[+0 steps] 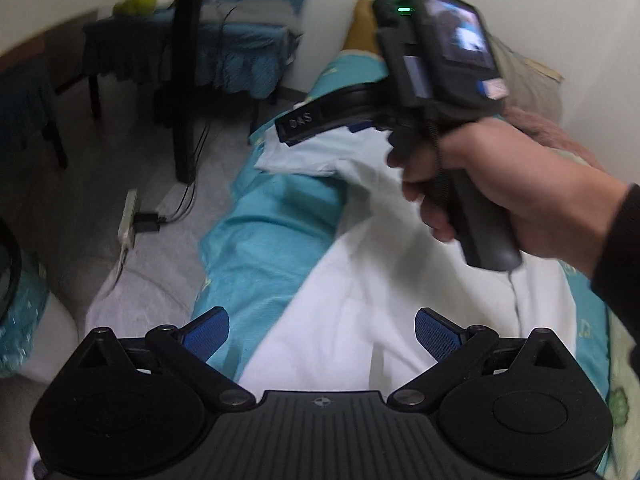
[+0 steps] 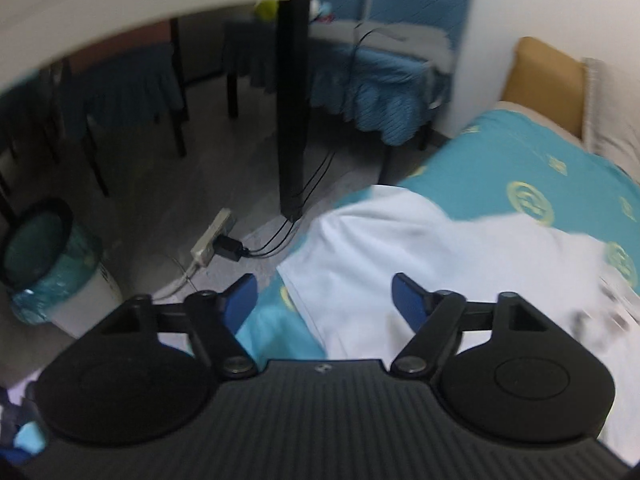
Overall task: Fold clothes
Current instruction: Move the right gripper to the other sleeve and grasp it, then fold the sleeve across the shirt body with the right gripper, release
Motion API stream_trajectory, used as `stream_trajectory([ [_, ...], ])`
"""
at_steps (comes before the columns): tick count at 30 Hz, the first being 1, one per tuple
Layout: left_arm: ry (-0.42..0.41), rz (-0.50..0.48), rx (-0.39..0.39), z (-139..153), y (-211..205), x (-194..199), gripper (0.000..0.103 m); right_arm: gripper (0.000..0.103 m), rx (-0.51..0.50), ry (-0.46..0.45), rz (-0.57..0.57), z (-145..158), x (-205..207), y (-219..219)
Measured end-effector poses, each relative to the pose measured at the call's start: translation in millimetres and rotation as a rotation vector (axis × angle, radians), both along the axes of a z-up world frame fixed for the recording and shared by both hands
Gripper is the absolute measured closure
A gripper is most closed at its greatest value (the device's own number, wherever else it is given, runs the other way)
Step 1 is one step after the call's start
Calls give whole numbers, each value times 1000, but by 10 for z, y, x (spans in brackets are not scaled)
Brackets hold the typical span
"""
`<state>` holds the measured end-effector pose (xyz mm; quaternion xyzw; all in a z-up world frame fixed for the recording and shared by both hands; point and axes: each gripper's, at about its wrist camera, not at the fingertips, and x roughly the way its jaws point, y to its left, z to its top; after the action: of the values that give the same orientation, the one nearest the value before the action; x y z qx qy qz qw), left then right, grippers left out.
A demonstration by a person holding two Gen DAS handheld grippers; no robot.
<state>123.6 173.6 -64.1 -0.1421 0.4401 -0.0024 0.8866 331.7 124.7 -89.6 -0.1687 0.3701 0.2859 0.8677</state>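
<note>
A white garment (image 1: 380, 280) (image 2: 440, 248) lies spread on a bed with a teal patterned sheet (image 1: 272, 232) (image 2: 520, 152). One sleeve-like flap reaches toward the bed's left edge. My left gripper (image 1: 322, 334) hovers open over the garment's near part, with nothing between its blue pads (image 1: 208, 334). A hand (image 1: 500, 184) holds the right gripper's handle above the garment's far part. In the right wrist view, my right gripper (image 2: 324, 300) stands open above the garment's left edge, its pads clear of the cloth. The picture is blurred.
Left of the bed, a power strip (image 1: 129, 220) (image 2: 212, 240) with cables lies on the grey floor. A black post (image 2: 294, 120) stands close by. A lined bin (image 2: 40, 256) sits at the far left, a blue-skirted table (image 1: 240, 52) behind. A tan headboard (image 2: 544, 80) meets the wall.
</note>
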Motion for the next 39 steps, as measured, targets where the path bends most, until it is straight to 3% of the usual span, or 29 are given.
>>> stream_trajectory([
  [4,66,52,-71,-179,144,155,2,37,-62,13,73,-288,215,333],
  [8,102,69,-94,-283,180,235,2,43,-141,14,120,-543,328,555],
  [11,109,65,-82,-316,145,266,2,57,-210,-24,145,-640,310,624],
  [13,112,66,-72,-329,104,286,2,89,-222,-62,122,-629,293,612],
  [14,111,68,-71,-330,84,292,2,97,-211,-78,108,-601,289,585],
  [18,65,77,-102,-282,58,264,2,97,-124,-153,35,-360,260,375],
  [22,-59,31,-112,-111,-45,141,2,97,23,-235,-95,58,206,-89],
  [26,-174,-32,-99,53,-208,25,2,97,172,-302,-306,428,158,-835],
  [29,-207,-73,-110,98,-305,-9,2,97,271,-325,-490,574,95,-1502],
  [34,-189,-111,-130,71,-426,67,2,97,324,-220,-780,244,-70,-2687],
  [39,-172,-144,-61,1,-579,96,2,92,331,-78,-885,-234,-284,-3339],
])
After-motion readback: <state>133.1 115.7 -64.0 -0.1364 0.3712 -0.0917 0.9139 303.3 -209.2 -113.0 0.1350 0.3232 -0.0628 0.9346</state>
